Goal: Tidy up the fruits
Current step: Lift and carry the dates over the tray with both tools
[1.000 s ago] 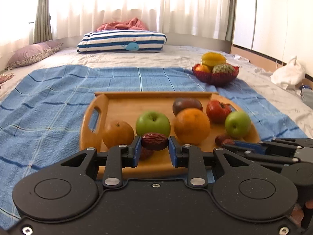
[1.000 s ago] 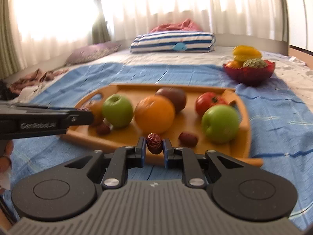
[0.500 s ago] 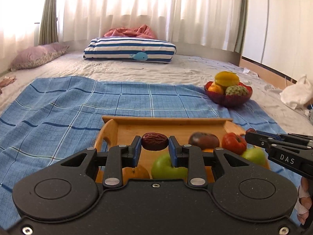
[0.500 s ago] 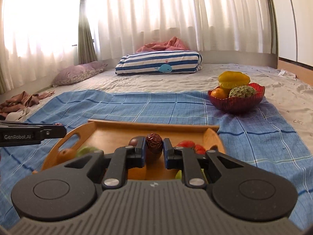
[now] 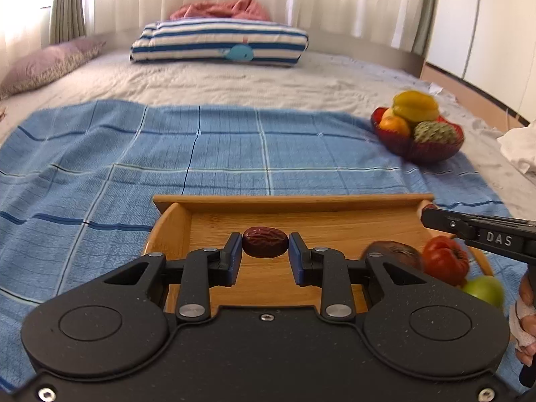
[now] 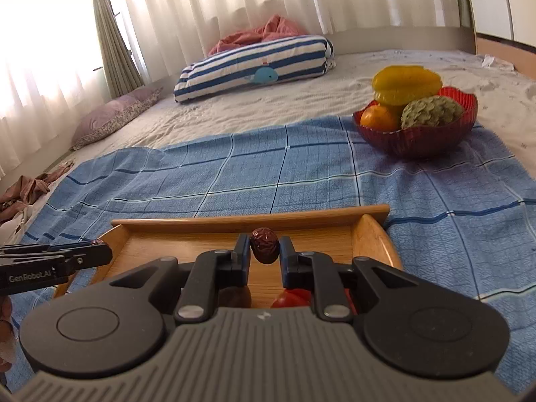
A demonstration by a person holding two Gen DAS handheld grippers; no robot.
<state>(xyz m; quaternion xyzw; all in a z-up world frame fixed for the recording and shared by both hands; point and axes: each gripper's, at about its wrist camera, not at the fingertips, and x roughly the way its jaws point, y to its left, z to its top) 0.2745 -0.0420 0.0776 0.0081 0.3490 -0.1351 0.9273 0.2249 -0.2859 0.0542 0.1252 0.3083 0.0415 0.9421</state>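
Wrinkled oval dates: left tool (image 5: pixel 265 248) pinches one (image 5: pixel 265 242), right tool (image 6: pixel 264 250) pinches another (image 6: pixel 264 245), above smooth wooden tray (image 5: pixel 288 198).

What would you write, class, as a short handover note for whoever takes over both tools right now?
Left tool: shut on a red date, held crosswise above the wooden tray.
Right tool: shut on a second red date, held upright.
Red bowl sits on the blue blanket beyond the tray, holding a starfruit, an orange and a custard apple.
Done: both dates picked up.
Left: neither date is set down yet; a tomato, a green apple and a dark fruit remain on the tray.
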